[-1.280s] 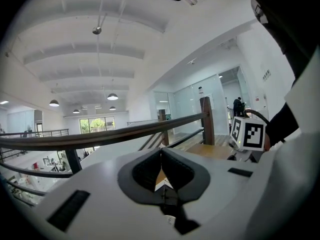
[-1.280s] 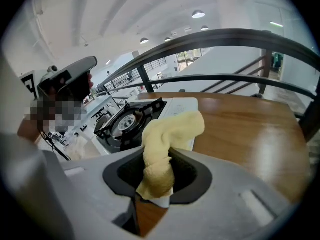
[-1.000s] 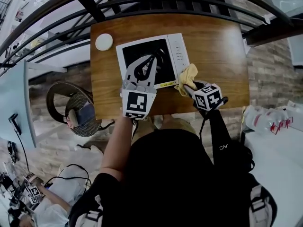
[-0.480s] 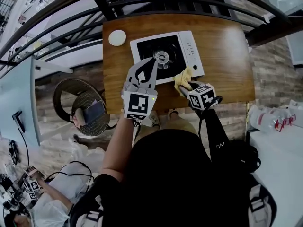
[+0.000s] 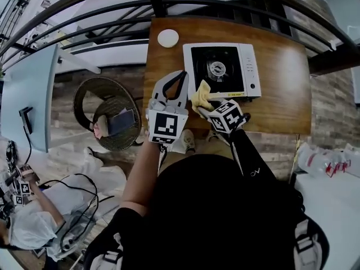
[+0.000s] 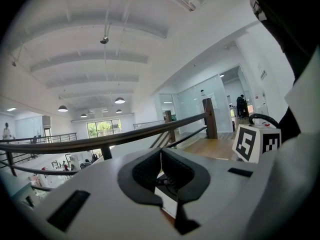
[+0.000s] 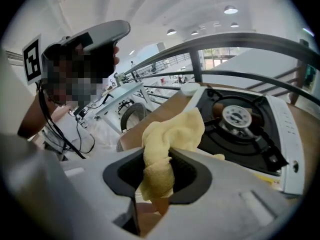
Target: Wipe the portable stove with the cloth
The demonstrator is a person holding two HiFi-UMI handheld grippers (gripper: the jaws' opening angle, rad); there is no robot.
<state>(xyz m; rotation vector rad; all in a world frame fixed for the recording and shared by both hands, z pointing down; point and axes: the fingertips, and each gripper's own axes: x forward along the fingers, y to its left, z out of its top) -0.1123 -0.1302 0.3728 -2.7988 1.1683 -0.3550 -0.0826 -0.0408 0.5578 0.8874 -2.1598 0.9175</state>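
Observation:
The portable stove (image 5: 248, 66) is white with a black top and a round burner (image 5: 216, 68), and it stands on the wooden table (image 5: 281, 103). My right gripper (image 5: 202, 106) is shut on a yellow cloth (image 5: 201, 94) at the stove's near left corner. In the right gripper view the cloth (image 7: 165, 139) bunches up between the jaws of the right gripper (image 7: 160, 156), with the stove (image 7: 280, 134) just beyond. My left gripper (image 5: 181, 75) is shut on nothing and hovers left of the stove, tilted upward. The left gripper view shows its tips (image 6: 161, 153) meeting.
A white round lid-like object (image 5: 167, 37) lies on the table's far left corner. A dark metal railing (image 5: 112, 24) runs along the table's far side. A wicker chair (image 5: 109, 117) stands on the floor to the left, below the table edge.
My right gripper has carried the cloth from the stove's near right side to its near left corner. My left gripper has come off the stove top to its left.

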